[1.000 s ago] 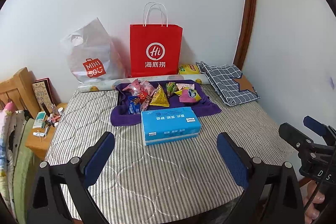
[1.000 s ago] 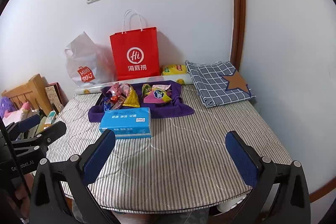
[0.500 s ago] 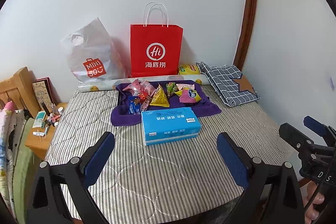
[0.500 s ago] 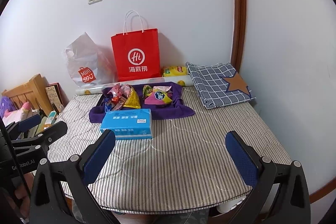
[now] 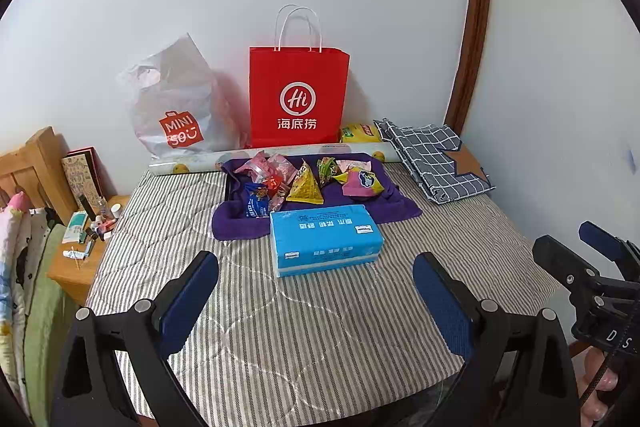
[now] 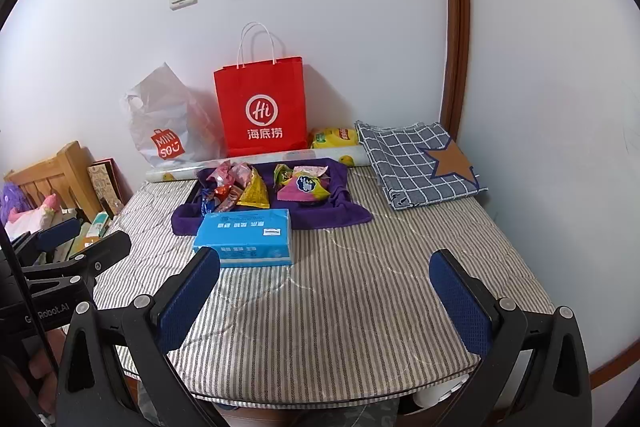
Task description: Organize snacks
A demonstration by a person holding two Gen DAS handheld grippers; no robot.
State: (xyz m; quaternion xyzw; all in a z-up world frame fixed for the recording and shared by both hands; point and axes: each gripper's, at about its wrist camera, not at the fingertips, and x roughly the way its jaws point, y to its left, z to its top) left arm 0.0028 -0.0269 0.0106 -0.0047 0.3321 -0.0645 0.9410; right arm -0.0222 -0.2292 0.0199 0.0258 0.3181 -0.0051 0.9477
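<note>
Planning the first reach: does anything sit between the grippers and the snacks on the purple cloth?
Yes. The blue tissue pack lies on the striped table directly in front of the snacks, between them and the open left gripper; the right gripper has it left of centre.

striped table (image 5: pixel 304 339) | on it: tissue pack (image 5: pixel 325 238), purple cloth (image 5: pixel 394 209), checked cloth, maybe folded (image 5: pixel 434 159)

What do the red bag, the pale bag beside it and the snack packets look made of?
Red bag: matte paper, apparently, with crisp folds and white cord handles. Pale bag: thin, crinkled, semi-see-through plastic. Snack packets: glossy printed film, probably plastic or foil, judging by the shiny creases.
</note>
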